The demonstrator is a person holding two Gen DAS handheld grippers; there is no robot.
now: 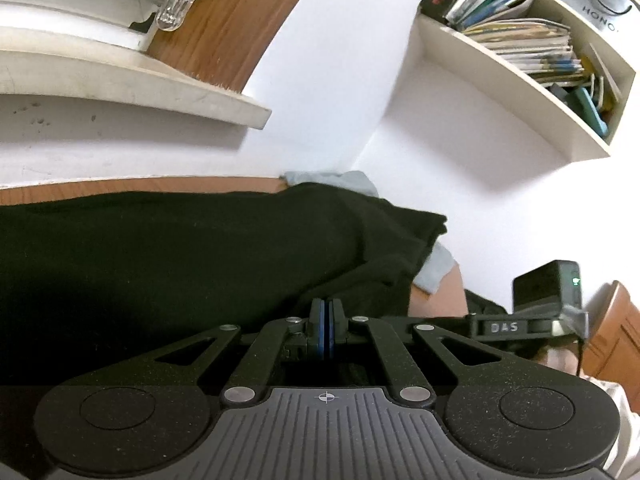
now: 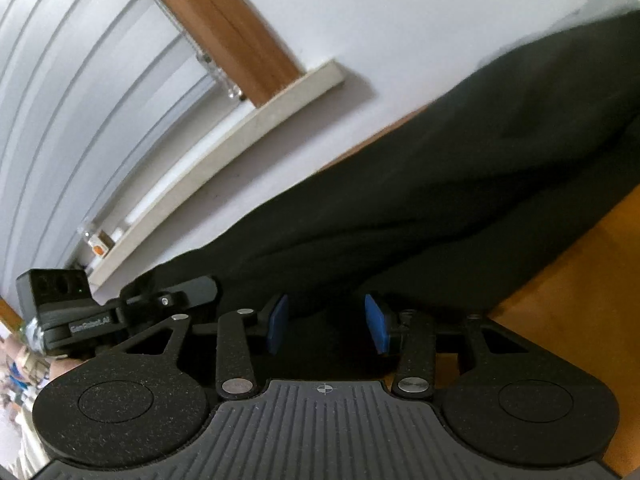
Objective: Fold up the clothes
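Observation:
A black garment (image 1: 180,264) lies spread on a wooden table (image 2: 560,280) and fills the middle of both views. In the left wrist view my left gripper (image 1: 328,320) has its blue pads pressed together at the garment's near edge, and creases in the cloth run into the tips. In the right wrist view the black garment (image 2: 440,200) stretches diagonally away. My right gripper (image 2: 326,322) stands open over its near edge, with cloth under the gap and both blue pads clear of it.
A light blue garment (image 1: 436,268) shows from under the black one at its far right end. A stone window sill (image 1: 120,80) juts from the white wall above the table's back edge. A wall shelf with books (image 1: 520,52) hangs at the upper right.

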